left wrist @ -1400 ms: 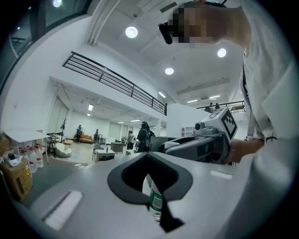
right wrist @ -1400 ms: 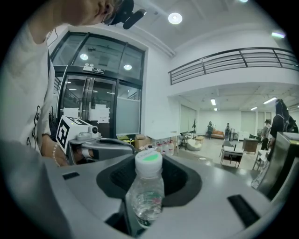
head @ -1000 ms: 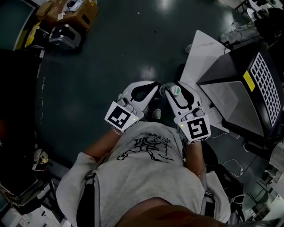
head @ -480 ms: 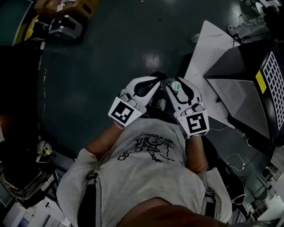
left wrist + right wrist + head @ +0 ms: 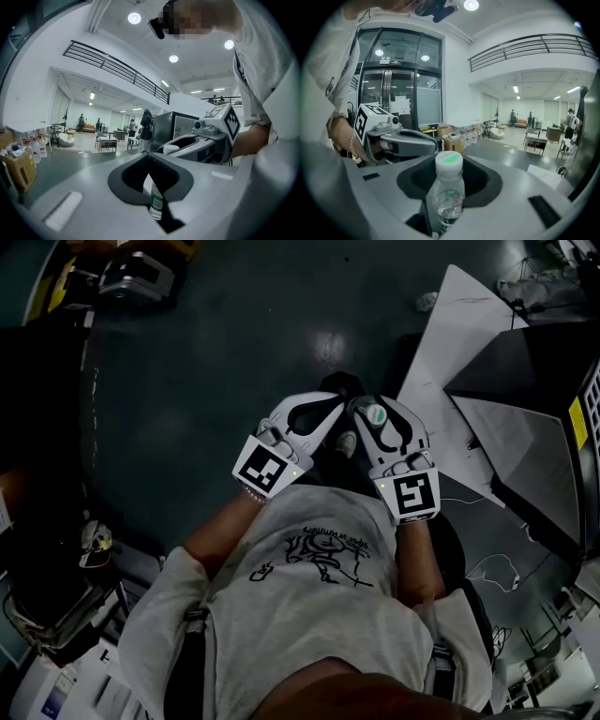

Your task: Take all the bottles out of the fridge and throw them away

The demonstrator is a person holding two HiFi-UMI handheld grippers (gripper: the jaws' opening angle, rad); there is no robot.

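Right hand-held gripper (image 5: 367, 409) clamps a white-capped bottle (image 5: 449, 187), cap print unreadable; left hand-held gripper (image 5: 328, 414) pinches a green-labelled bottle (image 5: 156, 202)

site: large open-plan lab or demo hall, not a home.

evidence:
- a long black metal balcony railing (image 5: 112, 65) runs along an upper gallery on white walls, so the room is double height.
- above the railing: round recessed ceiling lamps (image 5: 134, 18).
- below the railing: glossy dark grey floor (image 5: 70, 164), small grey work tables (image 5: 108, 140), an orange-brown sofa (image 5: 88, 127) at the far wall, standing people (image 5: 81, 120).
- below the railing's near end: brown cardboard box (image 5: 18, 168), with white plastic jugs (image 5: 36, 146) behind it.
- left of the railing in the right gripper view: tall dark-framed glass double doors (image 5: 398, 93).
- well away from the railing, on the floor: loose thin white cables (image 5: 487, 568).
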